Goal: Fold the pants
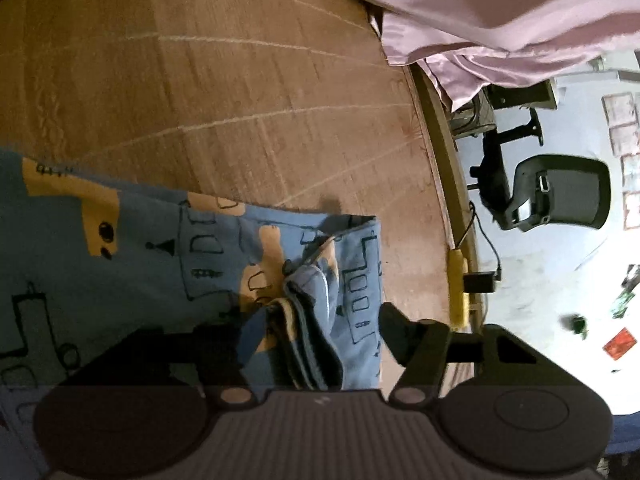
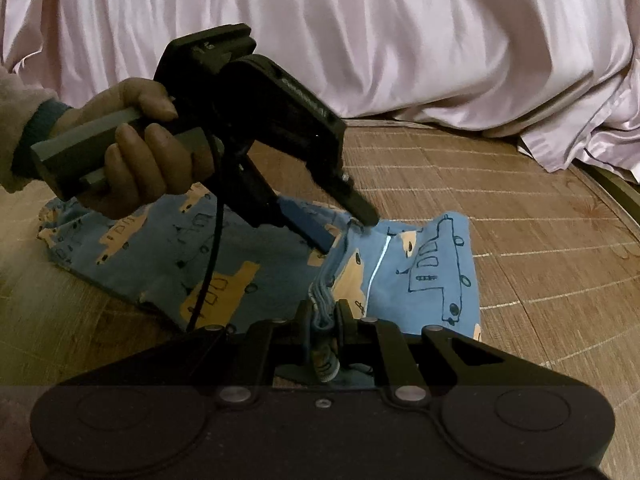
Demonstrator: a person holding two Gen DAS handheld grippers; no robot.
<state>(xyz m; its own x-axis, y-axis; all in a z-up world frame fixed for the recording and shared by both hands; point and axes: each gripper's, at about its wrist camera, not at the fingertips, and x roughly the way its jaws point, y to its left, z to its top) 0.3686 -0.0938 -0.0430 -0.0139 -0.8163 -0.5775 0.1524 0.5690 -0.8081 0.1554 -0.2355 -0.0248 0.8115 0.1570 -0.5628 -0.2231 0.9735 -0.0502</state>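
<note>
Your pants [image 2: 256, 264] lie on the woven mat [image 2: 540, 264], spread from the middle left of the right wrist view to its centre, with the pink bedding [image 2: 360, 40] banked across the top of that frame. They are not flat: the end at lower centre is bunched into several stacked layers, and a panel with the car print stands up just right of centre.

Your right hand-held gripper [image 2: 325, 316] is clenched on that bunched edge (you can see the layers squeezed between its two pads at the bottom centre). Your left hand-held gripper [image 2: 348, 228] comes in from the upper left of the same frame, held by your hand [image 2: 140, 152], its tips at the raised fold near the middle. In the left wrist view the left one [image 1: 316, 328] has folded cloth between its fingers; the blue pad [image 1: 250, 336] lies against the fabric, but the other finger [image 1: 400, 332] stands clear of it, so I read it as released, not yet gripping.

As a judgement, you are partway through. The legs look already laid one on the other, and one end is gathered up for a crosswise fold. What remains is to secure the second corner, carry the end over toward the far left, then smooth the bundle.
</note>
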